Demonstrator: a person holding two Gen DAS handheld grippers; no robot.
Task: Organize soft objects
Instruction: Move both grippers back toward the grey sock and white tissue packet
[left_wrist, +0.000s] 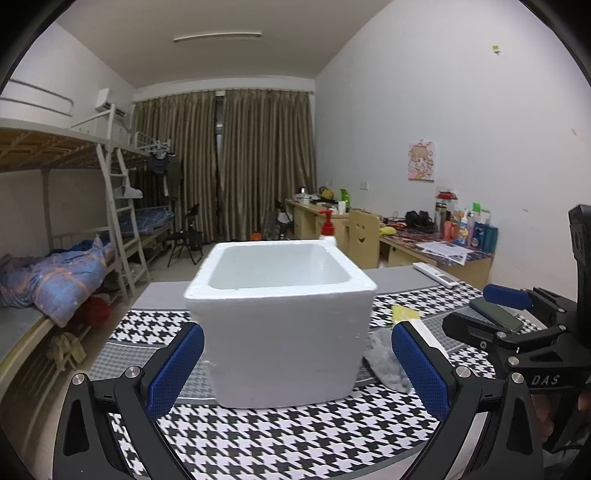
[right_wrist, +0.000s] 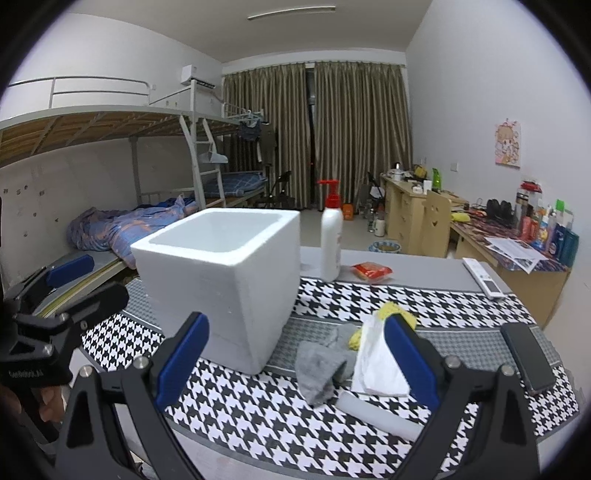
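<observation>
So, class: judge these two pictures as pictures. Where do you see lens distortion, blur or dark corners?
Left wrist view: black corners from the fisheye, the bunk bed bows, the cloth blurs near the lower edge, and the foam box stays fairly sharp. Right wrist view: the same dark corners, the right wall curves, lighting is even, with only a soft shadow by the grey sock.

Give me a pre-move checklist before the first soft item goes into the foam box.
1. Right gripper open, nothing held: ok.
2. Left gripper open, nothing held: ok.
3. Foam box upright, mouth open: ok.
4. Box empty: cannot tell; only part of the inside shows.
5. Grey cloth in the open beside the box, ahead of the right gripper: ok.
6. White tissue and yellow cloth free to lift singly: not ok; they lie bunched together with the grey cloth.
</observation>
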